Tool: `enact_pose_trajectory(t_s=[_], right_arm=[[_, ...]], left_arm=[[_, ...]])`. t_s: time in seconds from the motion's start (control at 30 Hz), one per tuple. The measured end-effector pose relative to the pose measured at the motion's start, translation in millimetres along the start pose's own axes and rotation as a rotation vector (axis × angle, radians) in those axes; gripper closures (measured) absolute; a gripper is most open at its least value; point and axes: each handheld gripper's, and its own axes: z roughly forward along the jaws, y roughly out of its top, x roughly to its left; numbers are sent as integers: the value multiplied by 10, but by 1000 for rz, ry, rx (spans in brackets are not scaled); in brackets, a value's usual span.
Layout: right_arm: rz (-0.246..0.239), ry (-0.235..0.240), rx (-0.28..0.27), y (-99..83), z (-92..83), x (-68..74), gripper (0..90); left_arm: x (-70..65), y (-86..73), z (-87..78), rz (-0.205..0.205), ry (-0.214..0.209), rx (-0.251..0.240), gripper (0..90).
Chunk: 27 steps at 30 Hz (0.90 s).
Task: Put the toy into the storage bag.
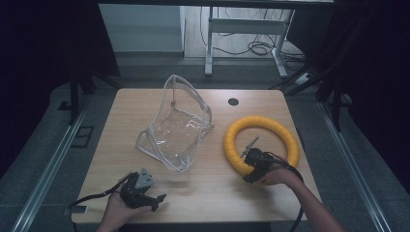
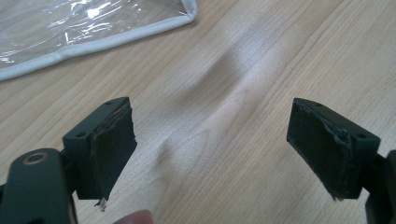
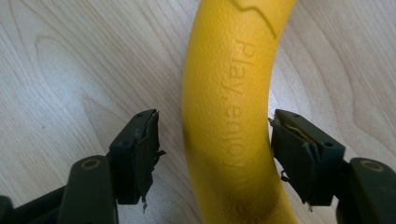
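Observation:
A yellow foam ring (image 1: 261, 121) lies flat on the right half of the wooden table (image 1: 212, 193). My right gripper (image 1: 248, 154) reaches down over the ring's near left arc. In the right gripper view the ring (image 3: 229, 70) runs up between the jaws of that gripper (image 3: 212, 154); one pad stands clear of it and the other is at its edge, so the gripper is open. A clear plastic pouch (image 1: 176, 128) with white piping stands open at the table's middle. My left gripper (image 1: 157, 200) rests near the front left edge, open over bare wood (image 2: 210, 144), with the pouch's corner (image 2: 70, 23) beyond it.
A small black grommet hole (image 1: 233, 101) sits in the table behind the ring. Past the far edge stand a white desk frame (image 1: 210, 43) and floor cables (image 1: 256, 48). Dark curtains flank both sides.

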Motion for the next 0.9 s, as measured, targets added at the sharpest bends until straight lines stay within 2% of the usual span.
enact_pose_trajectory(t_s=[0.13,0.4,0.53,0.67,0.8,0.9], right_arm=[[-11,8,21,-16,34,-9,347],[-19,-11,42,-20,66,-44,436],[-15,21,45,-11,80,-87,453],[-49,28,63,7,75,-96,475],[-61,38,93,46,78,-100,487],[-70,21,102,59,65,-80,491]], left_arm=[[-11,-2,27,3,-4,9,152],[-8,-3,13,0,-3,1,152],[-12,-2,20,2,-5,7,152],[-12,-2,20,2,-4,6,152],[-10,-3,7,1,0,2,152],[-3,-2,-12,-1,5,-2,152]])
